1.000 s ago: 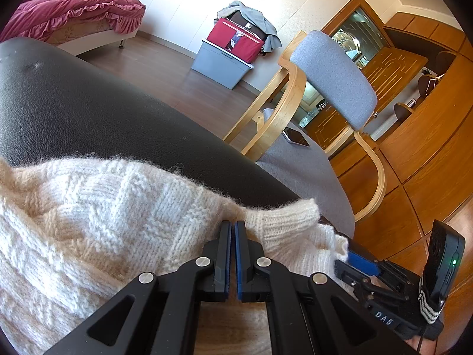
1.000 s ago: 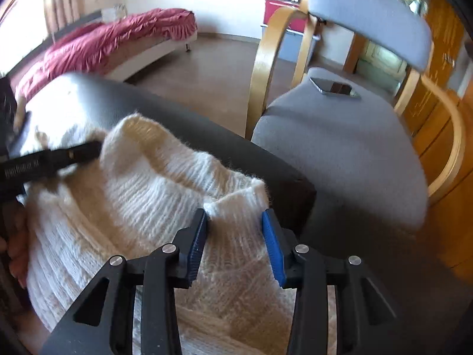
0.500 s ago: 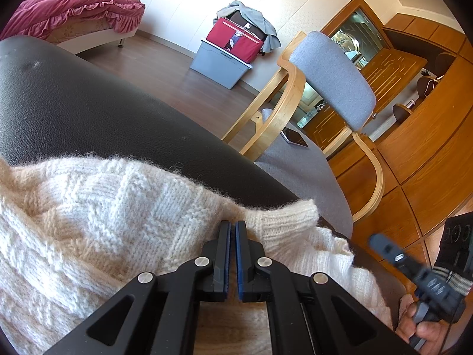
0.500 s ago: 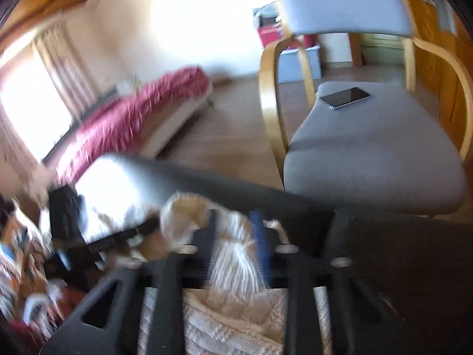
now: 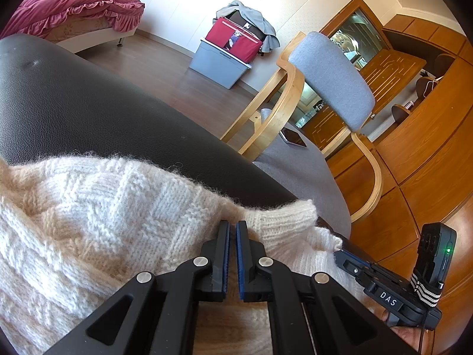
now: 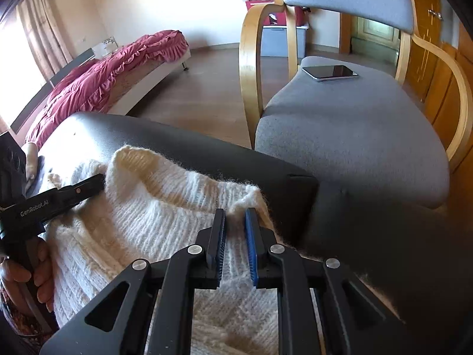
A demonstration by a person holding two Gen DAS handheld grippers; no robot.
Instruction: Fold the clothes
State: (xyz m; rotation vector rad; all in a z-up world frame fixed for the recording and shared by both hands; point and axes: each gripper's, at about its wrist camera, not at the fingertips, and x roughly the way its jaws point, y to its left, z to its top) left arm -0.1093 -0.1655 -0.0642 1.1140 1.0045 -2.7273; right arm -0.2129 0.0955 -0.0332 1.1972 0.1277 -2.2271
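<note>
A cream knitted sweater (image 5: 97,207) lies on a black leather seat (image 5: 74,100). My left gripper (image 5: 232,227) is shut on a fold of the sweater beside its ribbed cuff (image 5: 283,219). My right gripper (image 6: 235,219) has its jaws nearly closed on the sweater's edge (image 6: 177,204) near the seat's corner. The right gripper also shows in the left wrist view (image 5: 348,254) at the lower right, and the left gripper shows in the right wrist view (image 6: 88,185) at the left, on the sweater.
A grey armchair with wooden arms (image 6: 348,124) stands just beyond the seat, with a phone (image 6: 329,72) on it. A bed with a red cover (image 5: 74,11) and a grey box with a red bag (image 5: 230,47) stand farther back. Wooden cabinets (image 5: 428,136) are at the right.
My right gripper lifted away, then came back down onto the sweater's edge with its jaws narrower than a second ago. The left gripper has stayed shut on the fold.
</note>
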